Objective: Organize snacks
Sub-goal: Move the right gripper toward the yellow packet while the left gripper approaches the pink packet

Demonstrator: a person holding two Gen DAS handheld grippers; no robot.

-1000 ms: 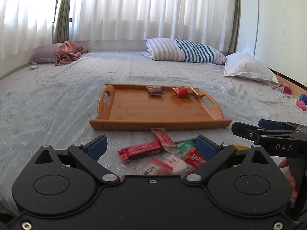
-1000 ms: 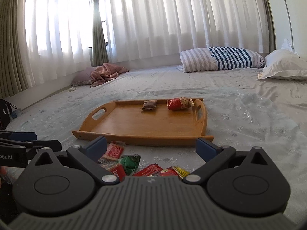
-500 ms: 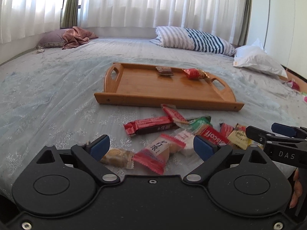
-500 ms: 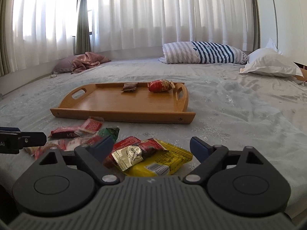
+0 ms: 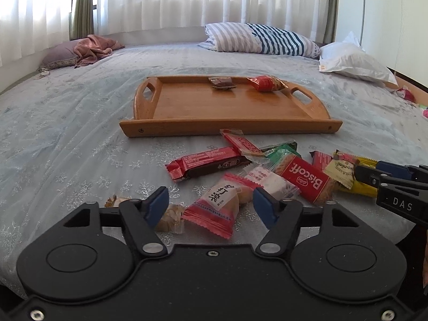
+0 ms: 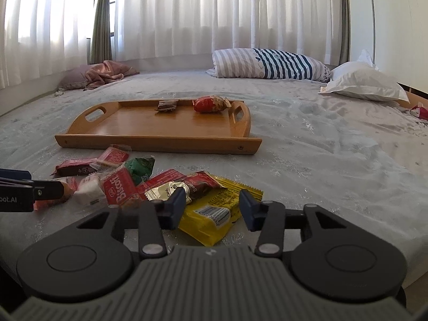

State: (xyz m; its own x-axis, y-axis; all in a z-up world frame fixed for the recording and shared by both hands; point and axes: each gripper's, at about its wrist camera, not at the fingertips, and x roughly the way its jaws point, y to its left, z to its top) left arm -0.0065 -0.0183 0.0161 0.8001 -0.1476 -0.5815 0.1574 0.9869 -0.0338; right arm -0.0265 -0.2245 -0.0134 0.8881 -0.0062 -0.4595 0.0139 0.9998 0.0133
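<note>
Two snacks already lie at the far edge of the wooden tray (image 5: 230, 104); the rest sit in a loose pile on the bed (image 5: 67, 139), just in front of the tray's near rail.

From your left wrist view, your left gripper (image 5: 211, 203) has its fingers spread and empty around the pink-and-red pastry pack (image 5: 218, 203), which lies well short of the tray. It looks light, soft and puffy, with slick film; I judge you should pinch it across its middle, gently, so the pastry inside does not crush. This view alone shows the small tan wrapped sweet (image 5: 171, 218) by your left finger.

From your right wrist view, your right gripper (image 6: 212, 204) is likewise parted and holds nothing, straddling the yellow packet (image 6: 222, 208), which also lies before the tray. It seems flat, light and crinkly; take it by its raised body. Only here do you see the packet's barcode end.
</note>
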